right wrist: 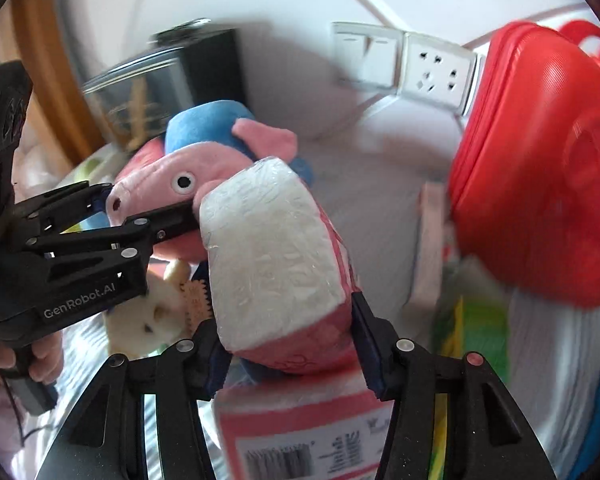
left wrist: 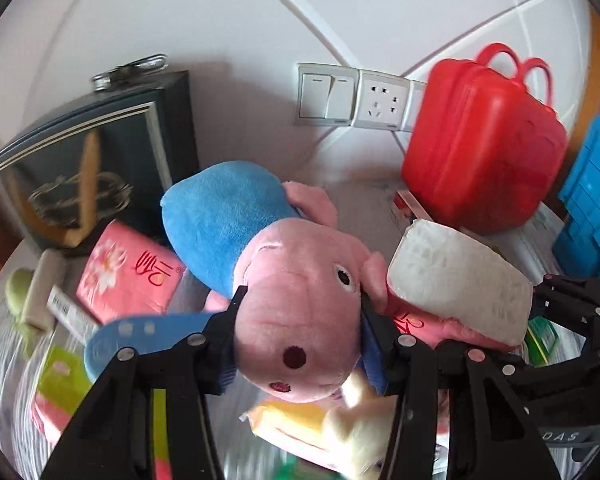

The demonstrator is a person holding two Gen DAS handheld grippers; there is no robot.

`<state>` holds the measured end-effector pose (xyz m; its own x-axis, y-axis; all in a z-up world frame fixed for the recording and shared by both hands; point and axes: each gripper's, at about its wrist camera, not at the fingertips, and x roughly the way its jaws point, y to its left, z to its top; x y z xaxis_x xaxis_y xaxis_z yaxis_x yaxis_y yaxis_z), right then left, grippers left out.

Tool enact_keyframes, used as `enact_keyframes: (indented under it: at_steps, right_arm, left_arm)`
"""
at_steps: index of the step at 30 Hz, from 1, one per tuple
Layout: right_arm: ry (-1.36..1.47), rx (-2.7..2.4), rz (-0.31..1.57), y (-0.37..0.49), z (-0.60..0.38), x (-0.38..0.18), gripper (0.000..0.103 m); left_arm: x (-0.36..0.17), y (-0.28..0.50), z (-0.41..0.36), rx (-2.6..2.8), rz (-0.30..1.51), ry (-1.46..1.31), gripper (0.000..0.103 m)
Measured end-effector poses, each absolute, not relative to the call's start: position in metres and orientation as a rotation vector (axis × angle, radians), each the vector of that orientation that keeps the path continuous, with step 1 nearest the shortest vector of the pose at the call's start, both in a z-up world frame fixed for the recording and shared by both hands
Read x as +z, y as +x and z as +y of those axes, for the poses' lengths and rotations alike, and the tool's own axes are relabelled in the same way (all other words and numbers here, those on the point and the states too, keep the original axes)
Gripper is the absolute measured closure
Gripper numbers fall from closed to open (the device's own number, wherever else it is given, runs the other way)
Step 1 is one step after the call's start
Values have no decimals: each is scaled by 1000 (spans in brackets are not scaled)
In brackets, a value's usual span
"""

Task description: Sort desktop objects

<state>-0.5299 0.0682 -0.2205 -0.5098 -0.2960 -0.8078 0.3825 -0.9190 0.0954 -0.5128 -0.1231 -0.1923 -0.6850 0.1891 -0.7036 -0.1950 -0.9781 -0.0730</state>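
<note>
My left gripper [left wrist: 300, 304] is shut on the head of a pink pig plush toy [left wrist: 300, 300] with a blue body and holds it above the desk. The toy also shows in the right wrist view [right wrist: 172, 184], with the left gripper [right wrist: 152, 208] at its snout. My right gripper [right wrist: 288, 320] is shut on a pink tissue pack with a white end [right wrist: 272, 256], held up close to the pig's head. The pack also shows in the left wrist view [left wrist: 460, 280], with the right gripper's fingers [left wrist: 568, 300] behind it.
A red plastic case [left wrist: 484, 144] stands at the back right by the wall sockets [left wrist: 380, 100]. A dark box [left wrist: 84, 160] stands back left. Pink tissue packs [left wrist: 128, 272], a cream plush [right wrist: 152, 316], green packets [left wrist: 60, 376] and a blue crate [left wrist: 592, 200] crowd the desk.
</note>
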Motion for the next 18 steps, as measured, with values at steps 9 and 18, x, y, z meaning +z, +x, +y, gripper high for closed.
enact_keyframes:
  at_steps: [9, 18]
  right_arm:
    - [1375, -2274, -27, -439, 67, -212, 50]
    - [1279, -2502, 17, -433, 99, -164, 22]
  left_arm:
    - [-187, -409, -141, 2637, -17, -1253, 53]
    - [-150, -401, -174, 2769, -10, -1204, 27]
